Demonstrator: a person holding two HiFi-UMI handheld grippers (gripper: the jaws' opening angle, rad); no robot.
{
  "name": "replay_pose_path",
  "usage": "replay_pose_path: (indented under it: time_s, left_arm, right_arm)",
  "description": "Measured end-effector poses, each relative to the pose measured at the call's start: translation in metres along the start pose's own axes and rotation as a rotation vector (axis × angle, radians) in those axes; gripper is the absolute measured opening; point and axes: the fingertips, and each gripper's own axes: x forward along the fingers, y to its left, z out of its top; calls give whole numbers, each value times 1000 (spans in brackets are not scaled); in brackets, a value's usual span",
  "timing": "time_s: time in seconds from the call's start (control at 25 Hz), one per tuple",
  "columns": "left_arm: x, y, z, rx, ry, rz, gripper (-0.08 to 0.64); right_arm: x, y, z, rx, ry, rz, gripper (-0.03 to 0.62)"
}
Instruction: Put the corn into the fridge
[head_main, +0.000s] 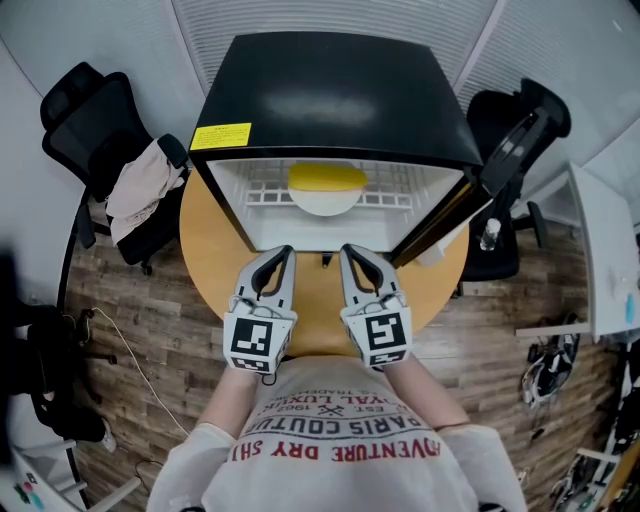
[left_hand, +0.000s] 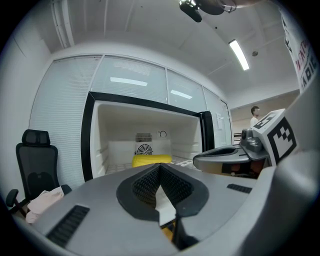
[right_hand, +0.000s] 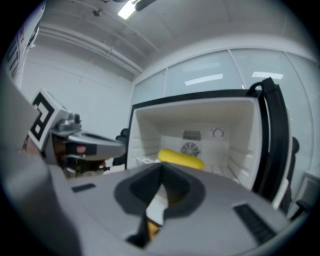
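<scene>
Okay, corn (head_main: 327, 178) sits upper centre in the fridge (head_main: 330, 90), so my left fingers (head_main: 289, 268) and right fingers (head_main: 345, 265) hang pinched together, empty.

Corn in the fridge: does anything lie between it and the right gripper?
Nothing in the way: the head view shows only the white floor of the open fridge between the shut right gripper and the corn.

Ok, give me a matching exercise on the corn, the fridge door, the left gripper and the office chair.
Things:
1. corn
2. fridge door
3. left gripper
4. office chair

States:
A. swung open
B. jaws shut, nothing held
C. lying inside the fridge
D. draped with a pale garment

Pairs: 1-C, 2-A, 3-B, 4-D
</scene>
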Motion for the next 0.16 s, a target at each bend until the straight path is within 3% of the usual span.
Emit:
replay_pose_path:
  time_s: [0.16]
  left_arm:
    - [2, 0, -1, -3, 2, 0, 25]
  right_arm:
    - [0, 0, 0, 12, 16, 11, 28]
